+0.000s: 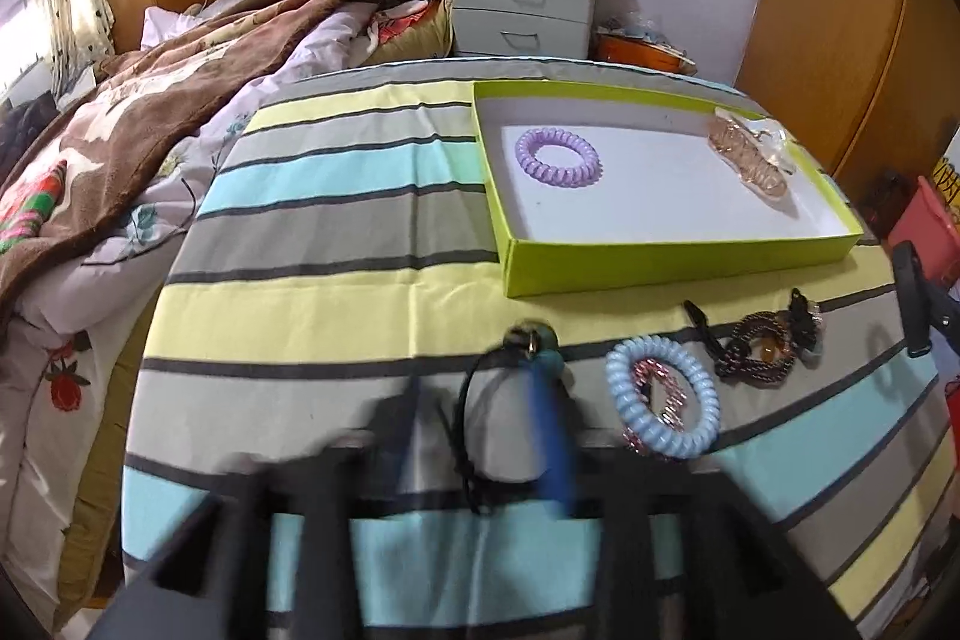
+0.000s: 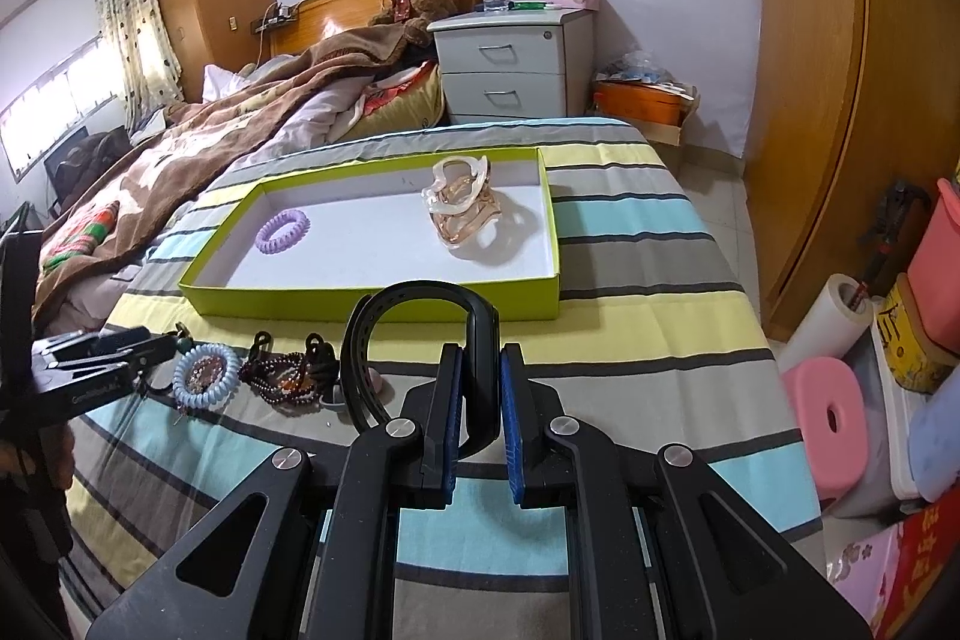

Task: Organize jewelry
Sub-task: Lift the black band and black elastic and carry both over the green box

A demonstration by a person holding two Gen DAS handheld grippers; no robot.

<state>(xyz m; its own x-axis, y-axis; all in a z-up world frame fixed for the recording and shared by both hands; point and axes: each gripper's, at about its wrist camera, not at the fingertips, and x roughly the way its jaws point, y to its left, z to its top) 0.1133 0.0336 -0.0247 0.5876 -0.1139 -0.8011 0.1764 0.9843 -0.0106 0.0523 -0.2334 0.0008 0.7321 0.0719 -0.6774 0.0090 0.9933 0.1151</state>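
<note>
Two grippers over the striped cloth (image 2: pixel 630 250), both w/ blue pads. R gripper (image 2: pixel 480 400) is clamped on a black band (image 2: pixel 420 316): one end stands upright betw. the pads, the rest arches up and over to the left, then curves down toward the cloth, so its long axis runs roughly left-right across the view. R gripper points fwd toward the green tray (image 2: pixel 372 301), lifted a bit above the cloth, fingers level. L gripper (image 1: pixel 474 400) is blurred in its own cam; it sits low by the cloth w/ a black cord bracelet (image 1: pixel 480 436) w/ a teal bead looped round its blue finger, but can't tell if the jaws are closed or apart. From the R cam the L gripper (image 2: pixel 120 346) comes in from the left edge, pointing right, tips just beside the light-blue coil band (image 2: pixel 207 376). Next to that coil lie dark beaded bracelets (image 2: pixel 282 379) in a heap. Inside the tray: purple coil band (image 2: pixel 283 230) at the left, clear pinkish hair clip (image 2: pixel 462 208) at the right, well apart.
</note>
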